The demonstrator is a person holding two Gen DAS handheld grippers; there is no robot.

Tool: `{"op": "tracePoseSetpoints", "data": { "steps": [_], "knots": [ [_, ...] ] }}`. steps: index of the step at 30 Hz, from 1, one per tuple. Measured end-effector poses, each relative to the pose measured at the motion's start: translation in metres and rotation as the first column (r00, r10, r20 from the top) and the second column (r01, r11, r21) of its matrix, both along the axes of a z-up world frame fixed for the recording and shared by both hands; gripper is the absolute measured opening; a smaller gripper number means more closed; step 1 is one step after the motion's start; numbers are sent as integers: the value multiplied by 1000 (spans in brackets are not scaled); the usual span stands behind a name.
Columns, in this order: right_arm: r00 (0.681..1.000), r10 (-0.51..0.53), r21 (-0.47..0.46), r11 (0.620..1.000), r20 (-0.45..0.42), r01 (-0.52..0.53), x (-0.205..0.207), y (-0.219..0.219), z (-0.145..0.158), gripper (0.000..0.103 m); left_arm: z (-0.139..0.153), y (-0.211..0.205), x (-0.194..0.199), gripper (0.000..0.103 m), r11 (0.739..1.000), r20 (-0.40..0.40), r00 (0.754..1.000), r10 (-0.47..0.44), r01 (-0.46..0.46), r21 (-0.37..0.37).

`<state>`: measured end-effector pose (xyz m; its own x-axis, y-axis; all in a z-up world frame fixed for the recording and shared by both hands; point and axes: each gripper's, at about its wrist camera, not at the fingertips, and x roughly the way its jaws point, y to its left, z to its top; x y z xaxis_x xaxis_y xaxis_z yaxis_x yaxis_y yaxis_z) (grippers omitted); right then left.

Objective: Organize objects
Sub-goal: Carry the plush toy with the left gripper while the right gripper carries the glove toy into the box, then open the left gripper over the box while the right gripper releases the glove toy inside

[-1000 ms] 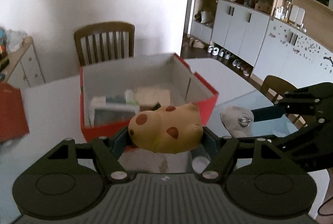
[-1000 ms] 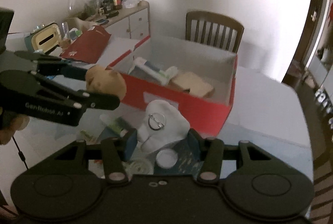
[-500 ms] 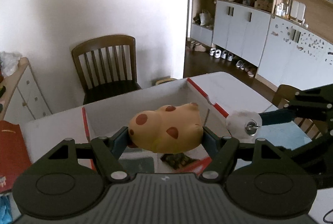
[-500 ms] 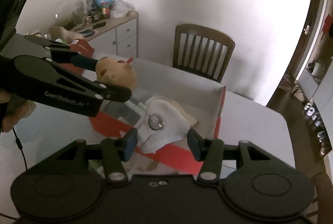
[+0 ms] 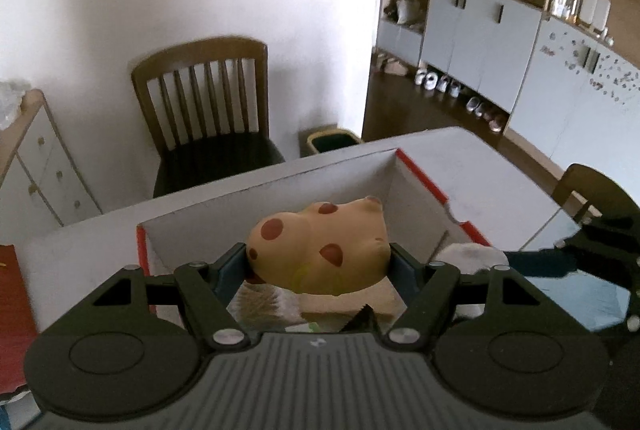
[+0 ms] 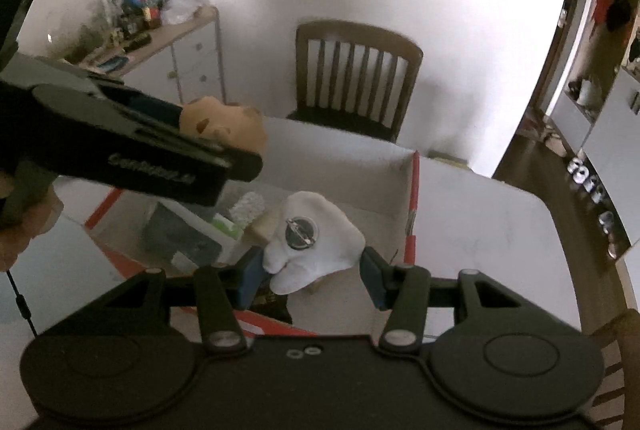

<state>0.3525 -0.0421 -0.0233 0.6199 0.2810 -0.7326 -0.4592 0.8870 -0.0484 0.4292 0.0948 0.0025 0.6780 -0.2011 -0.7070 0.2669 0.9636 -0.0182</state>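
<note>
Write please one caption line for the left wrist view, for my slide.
Left tool holds a spotted yellow toy above the open red box.

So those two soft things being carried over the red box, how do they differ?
The spotted toy is tan-yellow with reddish-brown spots; the white toy is plain white with a round metal pin on it. The spotted toy fills the left gripper from finger to finger, while the white toy sits against one finger of the right gripper, with a gap at the other. Both are soft, rounded and held above the open red box.
</note>
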Motion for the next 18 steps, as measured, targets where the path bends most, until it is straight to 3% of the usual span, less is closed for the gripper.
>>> {"op": "tracePoseSetpoints", "data": {
  "steps": [18],
  "knots": [
    [983, -87, -64, 995, -163, 78, 44, 18, -52, 52, -72, -10, 60, 74, 1000, -182, 983, 12, -7, 23]
  ]
}}
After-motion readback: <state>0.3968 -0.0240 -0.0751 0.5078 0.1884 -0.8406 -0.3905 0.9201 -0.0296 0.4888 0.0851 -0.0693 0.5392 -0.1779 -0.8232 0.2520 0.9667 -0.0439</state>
